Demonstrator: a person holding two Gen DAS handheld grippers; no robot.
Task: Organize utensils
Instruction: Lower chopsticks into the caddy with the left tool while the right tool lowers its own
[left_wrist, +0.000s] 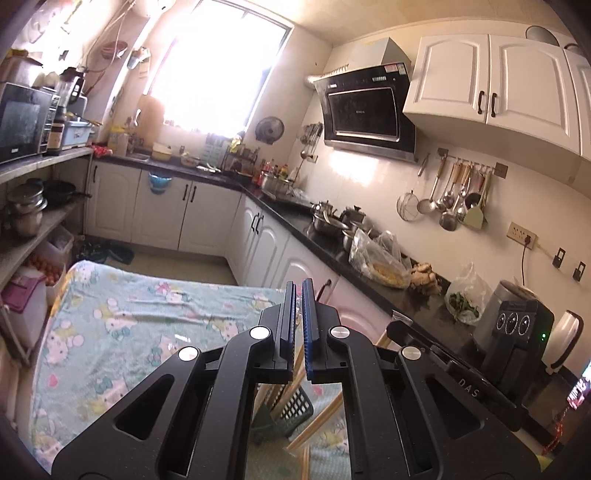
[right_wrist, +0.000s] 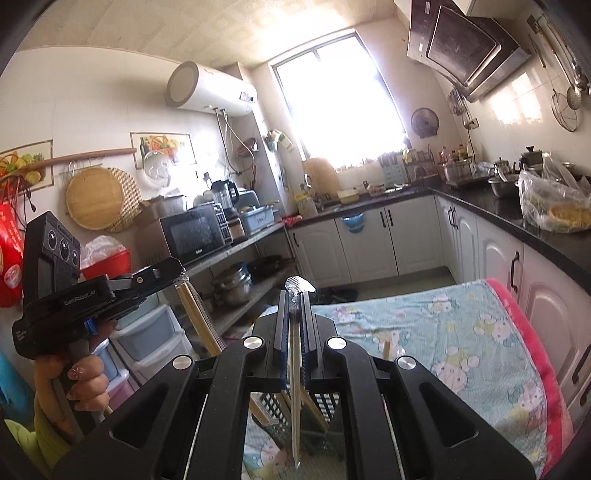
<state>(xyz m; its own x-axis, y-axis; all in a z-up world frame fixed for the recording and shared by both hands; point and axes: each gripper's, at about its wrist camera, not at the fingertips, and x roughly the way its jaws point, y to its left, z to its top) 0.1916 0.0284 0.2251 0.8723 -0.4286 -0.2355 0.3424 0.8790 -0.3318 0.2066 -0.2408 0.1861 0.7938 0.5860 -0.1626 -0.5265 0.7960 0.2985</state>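
My right hand-held gripper (right_wrist: 295, 295) is clamped on a plastic-wrapped pair of chopsticks (right_wrist: 294, 369), which hangs down between its jaws above the black slotted utensil basket (right_wrist: 275, 413) on the cartoon-print cloth (right_wrist: 461, 332). My left hand-held gripper (right_wrist: 181, 275), closed, pinches another wrapped chopstick pair (right_wrist: 199, 317). My left hand (right_wrist: 86, 380) grips its handle, held nearly level. Its body reads "GenRobot.AI". The range hood (left_wrist: 364, 110) bears small unreadable labels.
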